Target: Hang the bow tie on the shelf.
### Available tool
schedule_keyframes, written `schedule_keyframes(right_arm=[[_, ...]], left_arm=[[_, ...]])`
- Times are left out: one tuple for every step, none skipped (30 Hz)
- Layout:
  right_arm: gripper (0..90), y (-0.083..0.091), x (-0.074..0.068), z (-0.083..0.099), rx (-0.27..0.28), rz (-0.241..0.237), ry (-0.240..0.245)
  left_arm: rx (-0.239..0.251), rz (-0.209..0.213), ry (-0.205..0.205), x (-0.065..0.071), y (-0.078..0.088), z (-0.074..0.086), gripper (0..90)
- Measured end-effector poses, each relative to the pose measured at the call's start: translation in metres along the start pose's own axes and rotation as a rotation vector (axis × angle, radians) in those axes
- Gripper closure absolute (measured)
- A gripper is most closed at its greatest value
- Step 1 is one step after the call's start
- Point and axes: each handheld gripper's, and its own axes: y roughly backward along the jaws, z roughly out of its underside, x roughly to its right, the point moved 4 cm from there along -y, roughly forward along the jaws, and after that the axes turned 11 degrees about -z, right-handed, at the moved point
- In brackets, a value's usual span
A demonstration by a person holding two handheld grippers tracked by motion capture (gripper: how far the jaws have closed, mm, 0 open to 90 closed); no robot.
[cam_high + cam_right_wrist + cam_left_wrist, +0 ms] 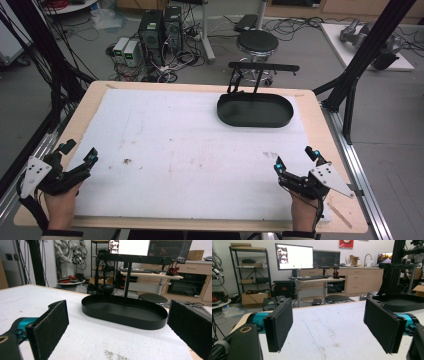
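Observation:
A black oval tray (255, 122) stands at the far right of the white sheet (175, 140) that covers the table. From it rises a stand with a level black bar (264, 66). A dark item (234, 82) hangs from the bar's left end; what it is I cannot tell. My left gripper (80, 151) rests at the table's near left corner, open, nothing between its pads (279, 323). At the near right my right gripper (295, 157) is open and empty too, its pads (50, 325) facing the tray (120, 320) and the bar (135, 258).
The sheet carries a few dark smudges (127, 161). Black frame posts (360, 65) rise off the table's right side and cables (30, 60) hang at the left. Beyond the far edge stand a stool (257, 44) and computer cases (160, 30) on the floor.

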Motion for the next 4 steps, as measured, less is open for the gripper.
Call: schedule_keyframes(right_arm=[[2.8, 0.0001, -0.0003, 0.0001, -0.001, 0.0, -0.003], [2.8, 0.0001, -0.0005, 0.0001, -0.002, -0.001, -0.004], [2.8, 0.0001, -0.0004, 0.0001, -0.001, -0.001, -0.003], [2.8, 0.0, -0.0004, 0.0002, -0.002, -0.001, -0.004]], left_arm=[[-0.001, 0.001, -0.002, -0.0002, 0.0, 0.0002, 23.9], [-0.003, 0.001, -0.003, -0.0002, -0.0001, 0.0004, 24.0], [-0.004, 0.0, -0.005, -0.0003, -0.0002, 0.0008, 24.1], [-0.005, 0.001, -0.005, -0.0003, -0.0005, 0.0011, 24.2]])
